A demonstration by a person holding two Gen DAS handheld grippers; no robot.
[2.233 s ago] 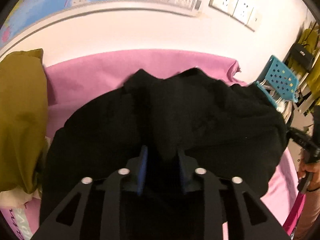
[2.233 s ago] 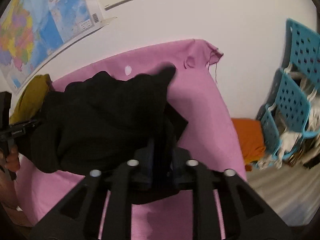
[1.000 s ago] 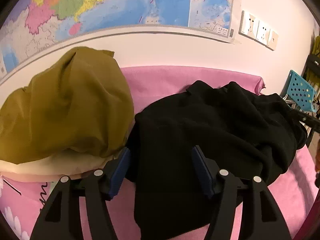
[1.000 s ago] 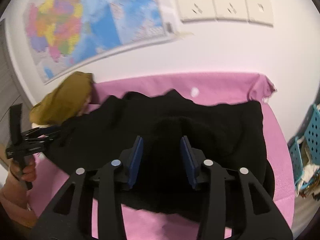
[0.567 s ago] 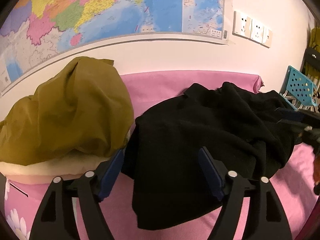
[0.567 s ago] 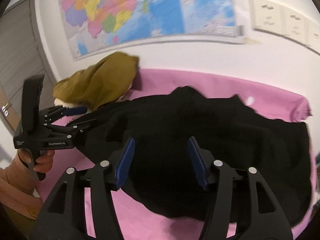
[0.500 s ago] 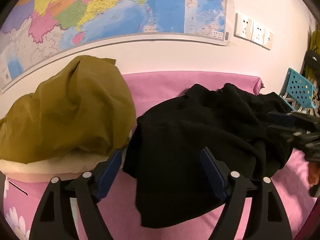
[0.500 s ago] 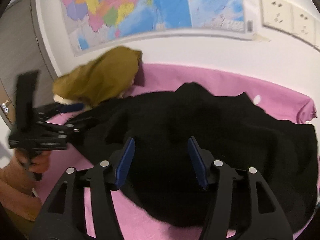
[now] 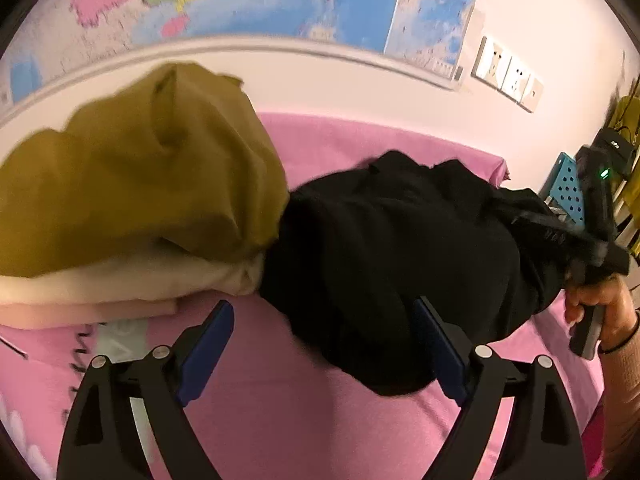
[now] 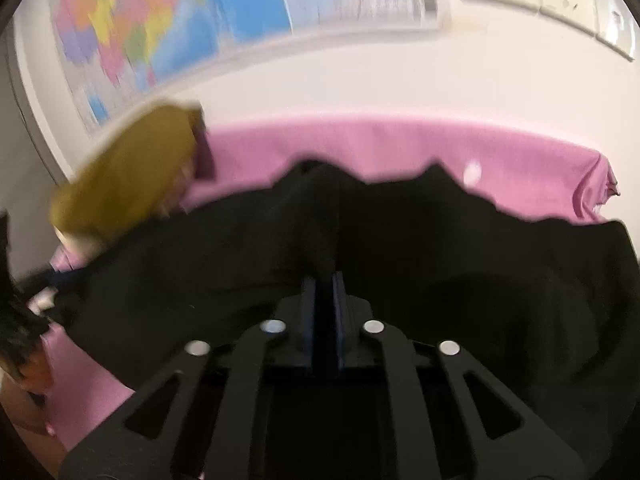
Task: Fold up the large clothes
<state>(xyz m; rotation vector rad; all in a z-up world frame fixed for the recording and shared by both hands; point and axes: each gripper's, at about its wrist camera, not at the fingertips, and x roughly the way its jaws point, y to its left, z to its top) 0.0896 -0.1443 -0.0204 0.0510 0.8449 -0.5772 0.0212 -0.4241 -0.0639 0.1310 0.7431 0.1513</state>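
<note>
Pink bedding (image 9: 280, 420) under a wall map (image 9: 240, 0) carries the black garment (image 9: 400, 248), bunched against an olive pile (image 9: 132, 168). Left tongs (image 9: 320, 344) have just spread wide, pinching nothing; right tongs (image 10: 324, 300) have just pressed together on a black fold. One-sided pulling could drag the heap crooked — or snag the olive pile.

Ahead of the jaws and above them a white wall (image 9: 320, 80) carries a large coloured map (image 9: 240, 0), with a row of white sockets (image 9: 508, 76) to its right. Below the wall, a pink sheet (image 9: 280, 400) covers the surface under and beyond the jaws. Far right of the jaws stands a blue perforated crate (image 9: 566, 188). Warm indoor light falls evenly; the right wrist view is blurred
</note>
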